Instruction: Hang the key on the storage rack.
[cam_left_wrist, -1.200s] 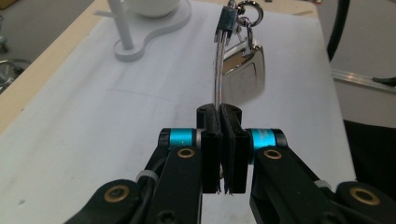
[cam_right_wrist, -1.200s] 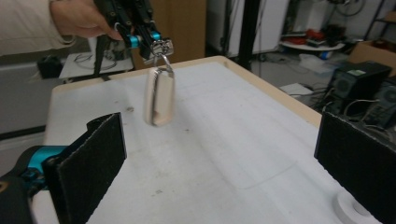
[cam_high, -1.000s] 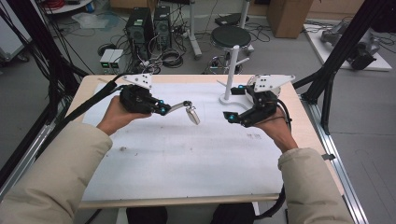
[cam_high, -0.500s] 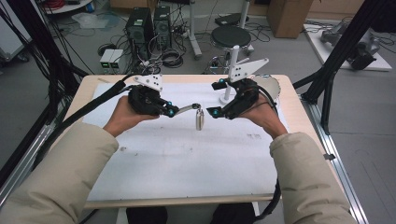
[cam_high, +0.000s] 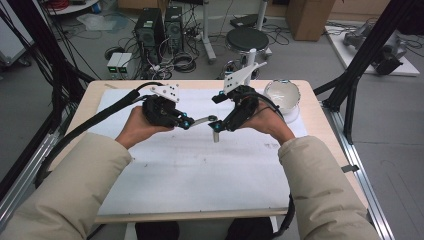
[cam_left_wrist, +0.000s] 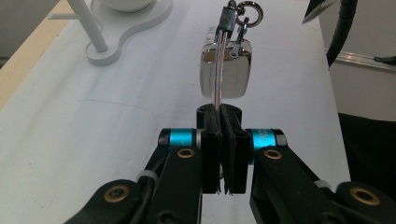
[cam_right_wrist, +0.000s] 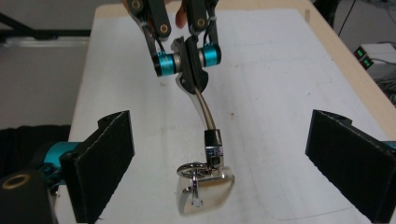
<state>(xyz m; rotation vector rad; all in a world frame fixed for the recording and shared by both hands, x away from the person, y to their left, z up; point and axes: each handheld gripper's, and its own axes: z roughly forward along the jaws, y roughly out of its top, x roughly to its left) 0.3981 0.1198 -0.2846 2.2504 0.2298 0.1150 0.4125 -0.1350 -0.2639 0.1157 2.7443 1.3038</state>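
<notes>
A silver key fob (cam_high: 216, 135) hangs from a curved metal strap (cam_high: 201, 120) above the white mat. My left gripper (cam_high: 192, 123) is shut on the strap's near end; in the left gripper view the strap (cam_left_wrist: 217, 79) rises from the closed jaws (cam_left_wrist: 223, 116) to a ring and clasp (cam_left_wrist: 246, 11), with the fob (cam_left_wrist: 226, 70) behind it. My right gripper (cam_high: 221, 125) is open, with its pads wide apart on either side of the fob (cam_right_wrist: 205, 196), not touching it. In the right gripper view, the left gripper (cam_right_wrist: 189, 70) is seen clamping the strap (cam_right_wrist: 205, 109).
A white stand with a post (cam_high: 251, 62) and a pale bowl (cam_high: 282, 95) sits at the table's far right; its base (cam_left_wrist: 126, 28) appears in the left gripper view. A white mat (cam_high: 175, 175) covers most of the wooden table (cam_high: 320, 125).
My right gripper has swung left and forward to the hanging fob, uncovering the bowl behind it. My left gripper, still holding the strap, shifted slightly toward the centre.
</notes>
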